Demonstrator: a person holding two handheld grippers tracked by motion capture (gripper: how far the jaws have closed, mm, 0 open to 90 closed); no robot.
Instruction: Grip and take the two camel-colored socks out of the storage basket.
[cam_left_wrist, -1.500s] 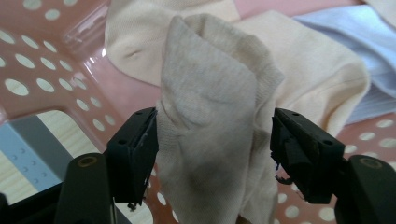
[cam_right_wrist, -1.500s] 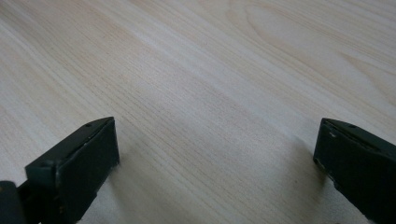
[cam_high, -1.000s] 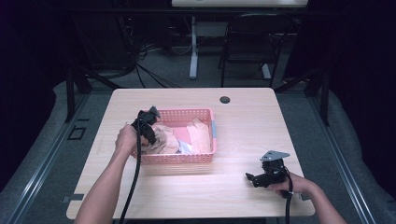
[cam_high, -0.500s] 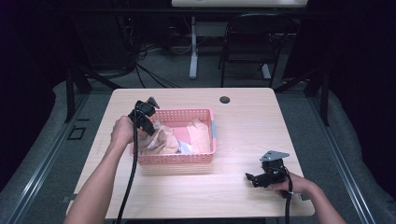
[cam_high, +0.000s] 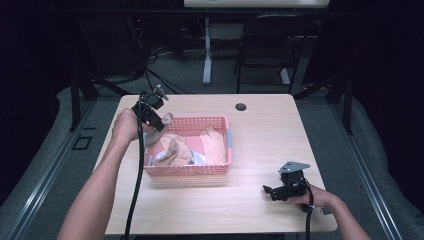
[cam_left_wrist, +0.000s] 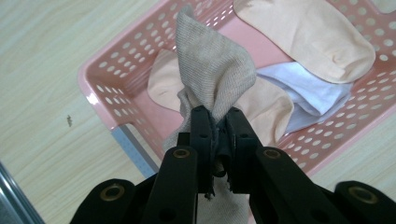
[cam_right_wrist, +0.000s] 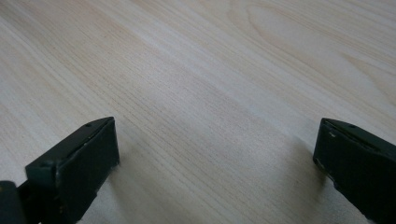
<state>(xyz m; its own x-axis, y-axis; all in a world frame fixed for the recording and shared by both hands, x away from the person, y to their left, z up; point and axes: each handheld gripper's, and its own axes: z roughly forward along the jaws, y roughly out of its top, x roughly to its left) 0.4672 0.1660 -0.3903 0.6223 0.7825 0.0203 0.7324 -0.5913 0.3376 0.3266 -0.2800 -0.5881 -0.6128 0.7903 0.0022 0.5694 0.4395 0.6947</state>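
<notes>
A pink perforated basket (cam_high: 190, 169) sits left of the table's middle with several socks in it, peach (cam_high: 212, 145) and white (cam_high: 197, 159). My left gripper (cam_high: 159, 124) hangs over the basket's far left corner, shut on a grey-brown sock (cam_high: 165, 120). In the left gripper view that grey-brown sock (cam_left_wrist: 212, 65) is pinched between the jaws of the left gripper (cam_left_wrist: 215, 122) above the basket (cam_left_wrist: 100, 95). A peach sock (cam_left_wrist: 303, 32) and a white sock (cam_left_wrist: 317, 93) lie below. My right gripper (cam_high: 270, 192) rests open on the bare wood near the front right; the right gripper (cam_right_wrist: 215, 154) holds nothing.
A small black round disc (cam_high: 241, 106) lies near the table's far edge. The wooden table (cam_high: 260, 130) has bare surface right of the basket and along the front. A chair and desk legs stand on the floor beyond the table.
My left gripper has risen and moved toward the far left corner of the basket, lifting the grey-brown sock out of the pile. The right gripper has stayed still.
</notes>
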